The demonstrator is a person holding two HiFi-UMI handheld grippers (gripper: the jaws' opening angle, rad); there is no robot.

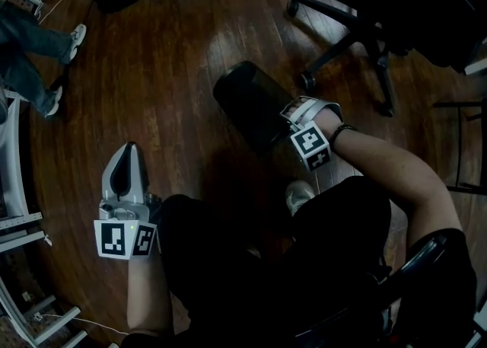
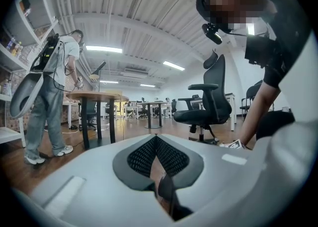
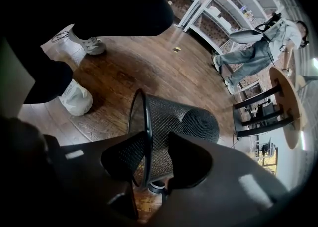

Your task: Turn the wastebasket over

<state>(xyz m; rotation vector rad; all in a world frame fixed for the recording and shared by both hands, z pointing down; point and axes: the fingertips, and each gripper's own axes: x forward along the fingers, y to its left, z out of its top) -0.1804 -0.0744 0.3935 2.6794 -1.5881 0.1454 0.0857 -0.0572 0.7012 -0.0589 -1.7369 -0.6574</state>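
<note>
A black wire-mesh wastebasket (image 1: 251, 103) lies on its side on the wood floor, its closed bottom pointing to the upper left in the head view. My right gripper (image 1: 291, 116) points steeply down at its open end. In the right gripper view the wastebasket (image 3: 191, 124) has its rim between the jaws of my right gripper (image 3: 156, 139), one pad inside the mesh wall and one outside, closed on it. My left gripper (image 1: 128, 158) is held level at the lower left, away from the basket. In its own view the left gripper (image 2: 155, 139) has its pads meeting with nothing between them.
A black office chair (image 1: 358, 27) on castors stands just behind the basket. A person in jeans (image 1: 30, 57) stands at the far left, near a round wooden table (image 2: 97, 96). White shelving (image 1: 11, 194) runs along the left edge. My white shoe (image 3: 77, 98) rests near the basket's mouth.
</note>
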